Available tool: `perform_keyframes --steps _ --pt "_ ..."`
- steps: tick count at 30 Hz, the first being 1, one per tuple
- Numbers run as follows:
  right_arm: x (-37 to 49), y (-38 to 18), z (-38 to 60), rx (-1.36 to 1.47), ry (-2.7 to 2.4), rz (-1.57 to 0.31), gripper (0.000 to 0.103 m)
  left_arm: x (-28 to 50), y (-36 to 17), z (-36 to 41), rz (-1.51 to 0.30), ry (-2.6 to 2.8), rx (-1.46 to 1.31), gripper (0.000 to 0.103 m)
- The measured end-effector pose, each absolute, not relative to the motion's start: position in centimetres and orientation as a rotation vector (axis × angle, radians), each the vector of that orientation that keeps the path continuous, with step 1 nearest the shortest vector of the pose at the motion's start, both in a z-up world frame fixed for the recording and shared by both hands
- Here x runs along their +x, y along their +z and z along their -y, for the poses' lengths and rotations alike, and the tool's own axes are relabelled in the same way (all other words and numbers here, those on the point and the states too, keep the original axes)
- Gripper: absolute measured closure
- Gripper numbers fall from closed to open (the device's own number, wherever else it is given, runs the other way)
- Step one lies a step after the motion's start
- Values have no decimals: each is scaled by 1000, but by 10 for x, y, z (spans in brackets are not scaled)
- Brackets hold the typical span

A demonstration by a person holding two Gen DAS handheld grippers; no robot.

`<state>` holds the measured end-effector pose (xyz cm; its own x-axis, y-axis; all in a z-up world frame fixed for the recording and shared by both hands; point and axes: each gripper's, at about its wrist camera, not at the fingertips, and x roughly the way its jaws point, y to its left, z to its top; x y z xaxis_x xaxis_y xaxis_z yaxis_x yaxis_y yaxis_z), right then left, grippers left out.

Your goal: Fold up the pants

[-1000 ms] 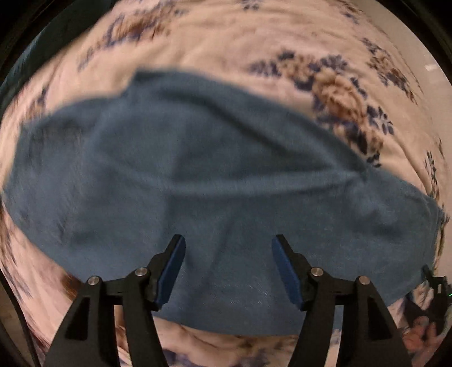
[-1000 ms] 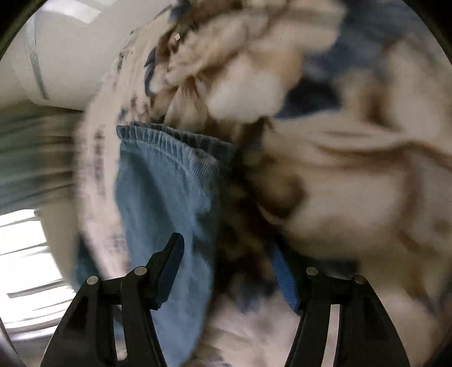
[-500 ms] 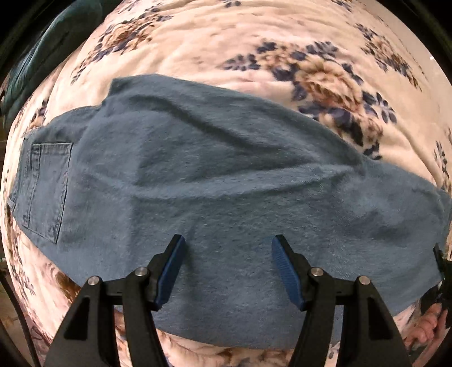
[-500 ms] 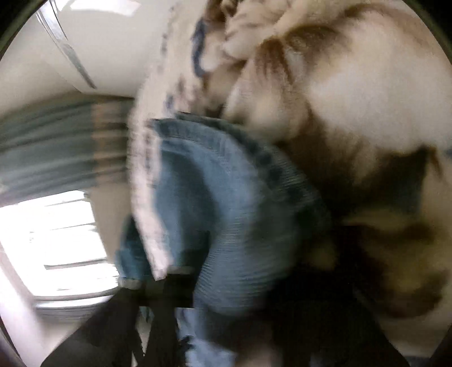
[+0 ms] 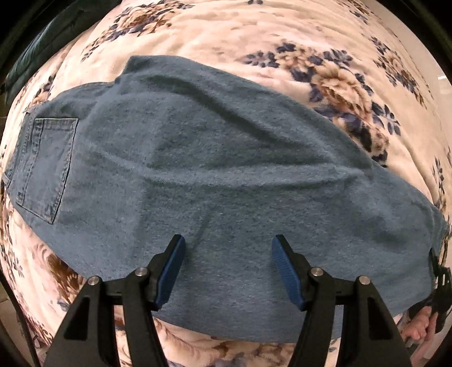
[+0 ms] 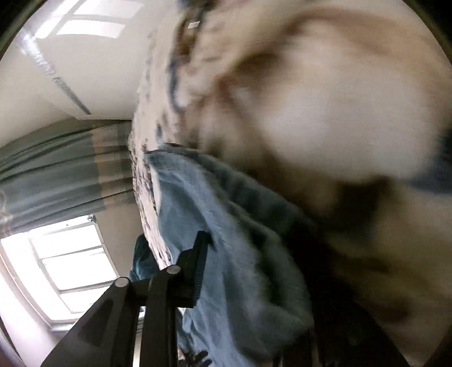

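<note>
Left wrist view: left gripper [image 5: 228, 268] is hovering with fingers wide apart, gripping nothing, above blue pants [image 5: 214, 175] lying on floral blanket [image 5: 282, 34]. Right gripper [image 6: 240, 271]: blurred, grip unclear.

Floral blanket [image 5: 296, 34] covers bed: cream ground, brown and navy flower clusters, soft ripples near far edge. Dark teal cushion or fabric [image 5: 48, 39] at far left corner of bed. Right wrist view tilted and blurred: white ceiling [image 6: 93, 65] with bright light panel [image 6: 93, 22] and long vent slot [image 6: 70, 94]. Grey-green curtain [image 6: 56, 175] in pleats beside window [image 6: 67, 268]; strong daylight through panes, white frame bars. Plain pale wall [image 6: 118, 225] between window and bed edge.
</note>
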<state>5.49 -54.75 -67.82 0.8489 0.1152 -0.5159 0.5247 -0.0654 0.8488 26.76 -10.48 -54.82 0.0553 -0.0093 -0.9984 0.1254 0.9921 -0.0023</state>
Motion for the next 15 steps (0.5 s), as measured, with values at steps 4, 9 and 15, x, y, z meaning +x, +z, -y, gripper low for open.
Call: perform_keyframes --steps 4,9,15 --pt "72 -621 527 1382 -448 -520 95 271 -542 98 -1501 -105 92 41" --pt "95 -543 478 1027 -473 -629 95 293 -531 85 -1445 -65 221 41" --pt "167 -496 390 716 -415 -745 95 314 -521 37 -1432 -16 220 41"
